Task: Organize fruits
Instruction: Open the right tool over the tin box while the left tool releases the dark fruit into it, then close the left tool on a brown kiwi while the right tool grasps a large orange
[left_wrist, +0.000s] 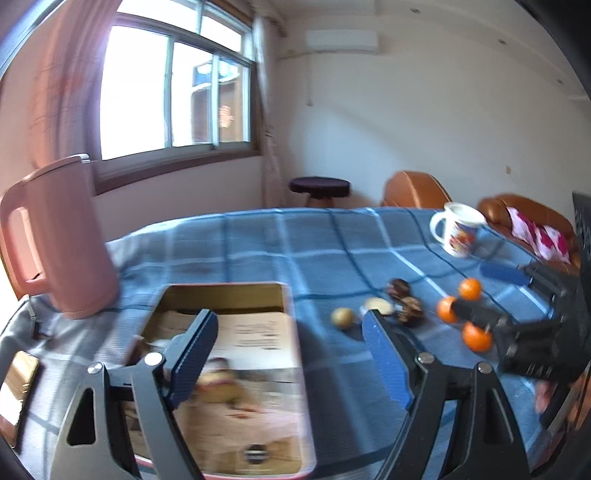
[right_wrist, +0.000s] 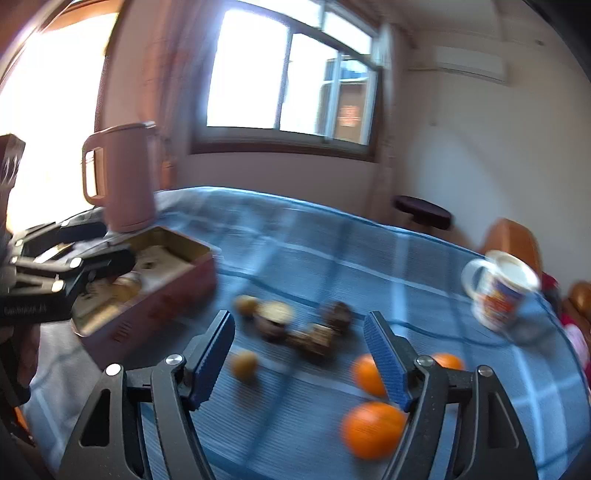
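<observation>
While both tools stand with their pads well apart and nothing between them, the fruit lies loose on the blue checked cloth of the desk (right_wrist: 295, 243), and which tool is nearer decides the coming pick.

Nearest to the right tool (right_wrist: 299, 358) is a big orange (right_wrist: 371, 428), low and just outside its right-hand finger, almost under the pad. A second orange (right_wrist: 365, 373) sits just beyond, partly hidden by that same finger, and a third (right_wrist: 448, 360) peeks out past its far side. A small yellow-brown fruit (right_wrist: 243, 364) lies just ahead of the left-hand finger, slightly inside the gap. Farther on is a cluster of dark, rough-skinned pieces (right_wrist: 314, 338), too blurred to name, with another small yellow fruit (right_wrist: 246, 305) at its left end.

The left tool (left_wrist: 290, 349) hangs over the open tin box (left_wrist: 221, 295), which holds printed paper and, as far as I can see, no fruit. From it, all the fruit lies off to the right, the oranges farthest.

By my judgement the right tool is clearly closer to the oranges and only needs to shift rightward and drop; round fruit has no long axis, so no wrist turn is called for. The box lies to its left, across the fruit.
</observation>
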